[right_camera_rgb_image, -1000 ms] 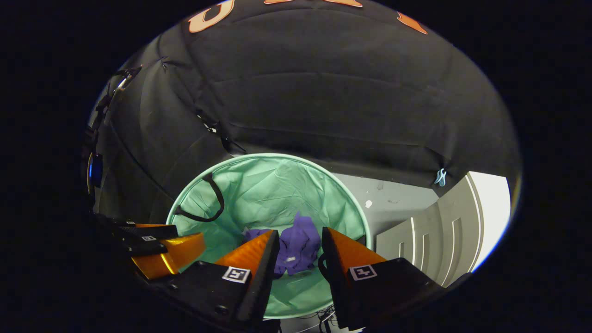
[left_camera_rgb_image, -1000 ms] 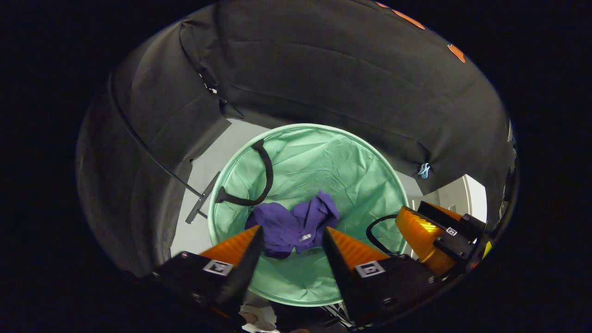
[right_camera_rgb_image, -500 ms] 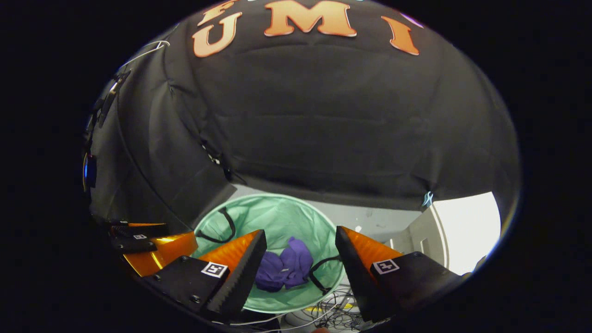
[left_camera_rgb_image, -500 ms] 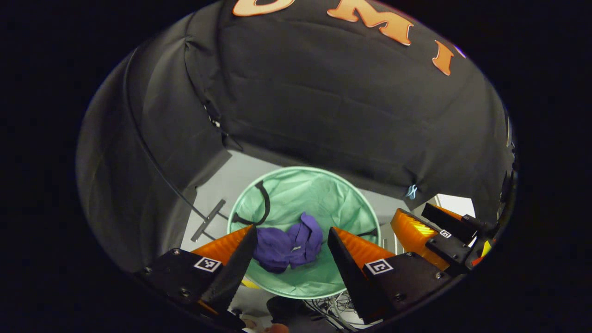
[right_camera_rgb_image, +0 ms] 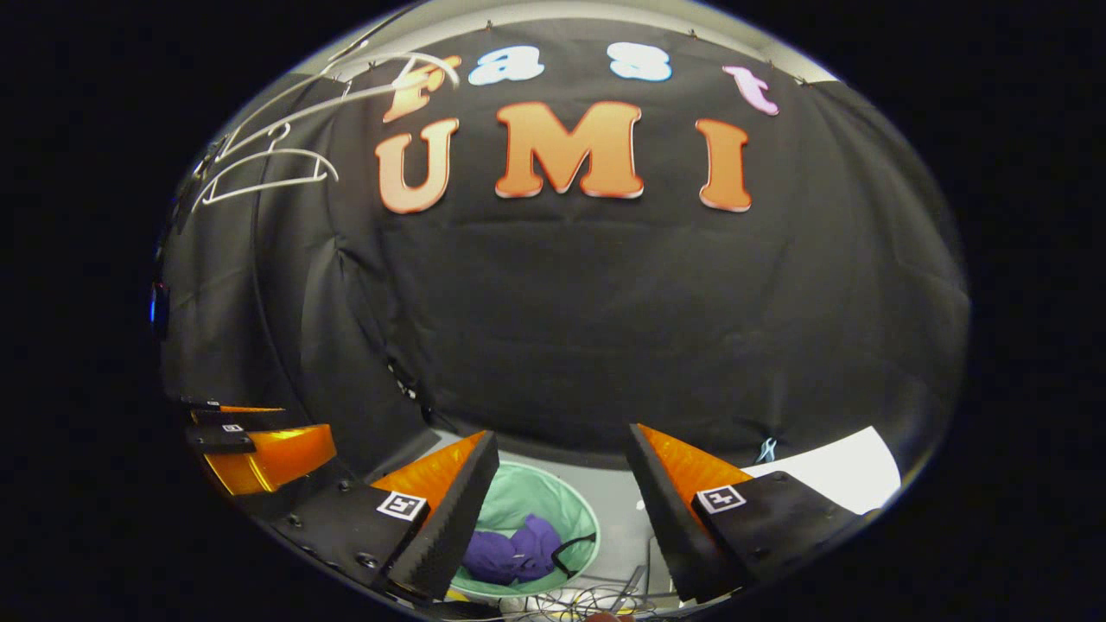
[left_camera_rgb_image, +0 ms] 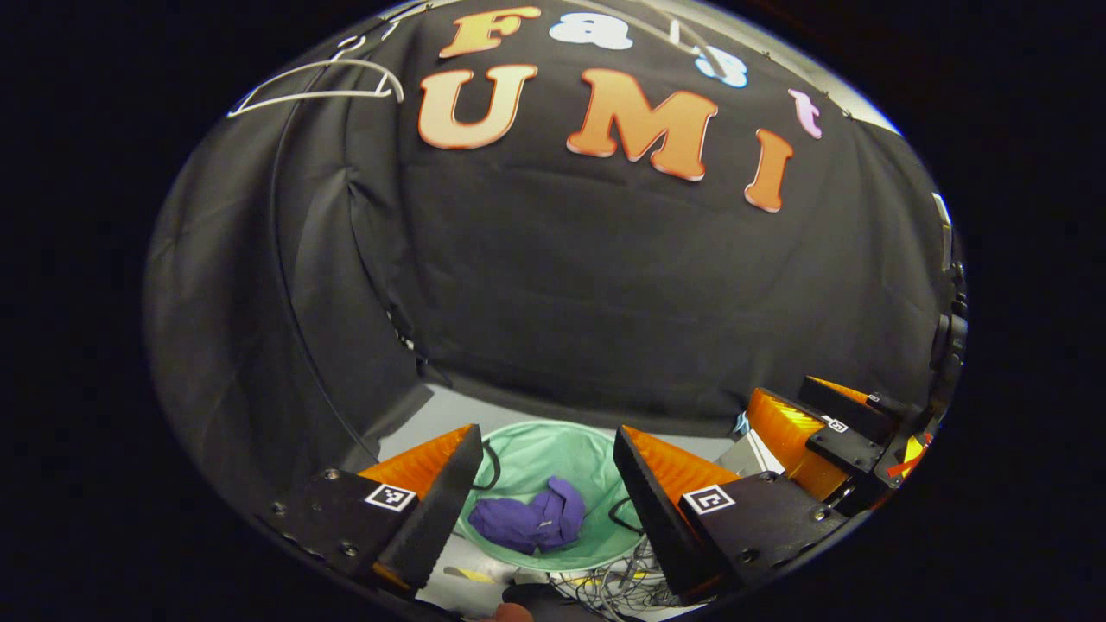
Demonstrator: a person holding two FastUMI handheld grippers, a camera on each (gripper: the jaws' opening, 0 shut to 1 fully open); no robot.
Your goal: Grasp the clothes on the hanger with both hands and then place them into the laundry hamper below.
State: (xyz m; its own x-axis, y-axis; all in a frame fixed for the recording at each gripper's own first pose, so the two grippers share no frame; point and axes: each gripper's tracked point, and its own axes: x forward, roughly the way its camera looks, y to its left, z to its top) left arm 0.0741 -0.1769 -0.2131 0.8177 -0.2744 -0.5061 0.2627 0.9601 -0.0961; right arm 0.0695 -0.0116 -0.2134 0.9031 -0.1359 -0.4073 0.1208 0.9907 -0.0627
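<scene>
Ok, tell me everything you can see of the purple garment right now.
The purple garment lies crumpled in a loose heap on the bottom of the round mint-green hamper, seen from above. It looks like soft, thin cloth, folded over itself in two lumps, with a small pale tag on top. In the right gripper view it sits the same way, beside the hamper's black strap handle. Nothing holds it: the left tool and right tool are both open, well above it.
</scene>
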